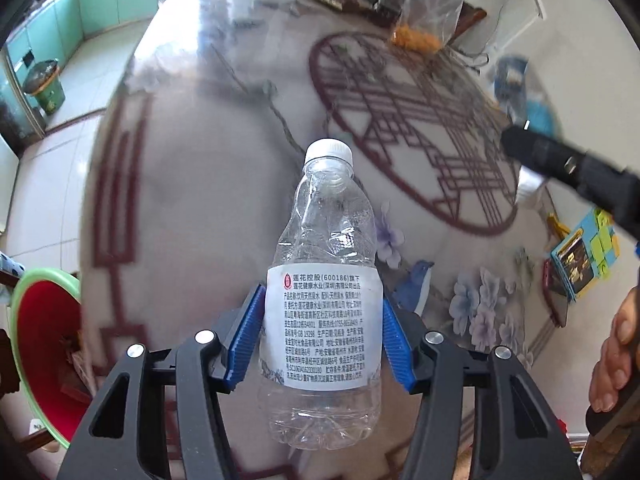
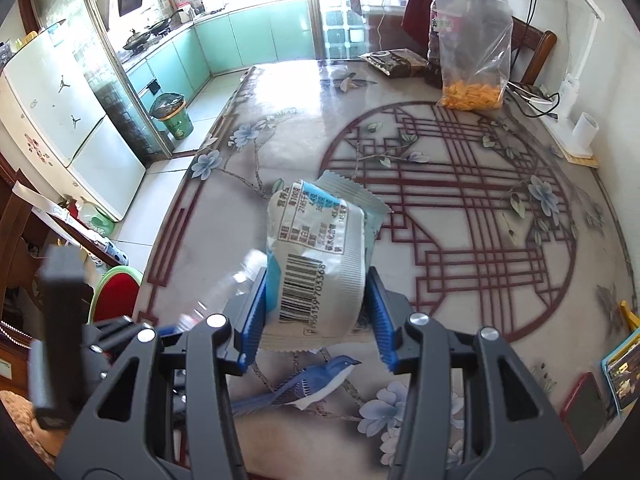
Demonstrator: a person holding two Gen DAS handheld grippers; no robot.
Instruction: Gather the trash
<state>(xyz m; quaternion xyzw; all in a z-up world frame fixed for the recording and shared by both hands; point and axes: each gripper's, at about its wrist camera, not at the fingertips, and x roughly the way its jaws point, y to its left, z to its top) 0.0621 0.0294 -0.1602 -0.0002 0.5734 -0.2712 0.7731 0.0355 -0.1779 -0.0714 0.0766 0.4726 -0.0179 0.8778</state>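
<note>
At the far left of the left wrist view a round bin (image 1: 44, 344) with a pale green rim and a red lining sits below the table edge, brown scraps lying inside it. The left tongs (image 1: 320, 332) pinch a clear, crumpled plastic bottle (image 1: 324, 280) between 2 ribbed blue pads (image 1: 246, 340), which press on its white paper label of dense printed text; the bottle stands upright in the grip, white ridged cap on top, its thin walls dented and creased, held above the glossy table (image 1: 200, 200). That table carries a smooth printed cover with a dark red lattice circle, pale blue flowers and a blue bird. To the right, a soft clear bag (image 1: 428, 12) holding orange pieces stands at the far side of the table, and a colourful box (image 1: 584, 256) lies near the right edge. In the right wrist view the right tongs (image 2: 316, 312) pinch a crinkled snack wrapper (image 2: 320, 248), white and light blue with a serrated sealed edge and a black barcode, held off the table; the ribbed blue pads press on both its sides. Left of it, the bottle shows blurred beside the black left tongs. A flat red phone (image 2: 584, 412) lies at the lower right.
</note>
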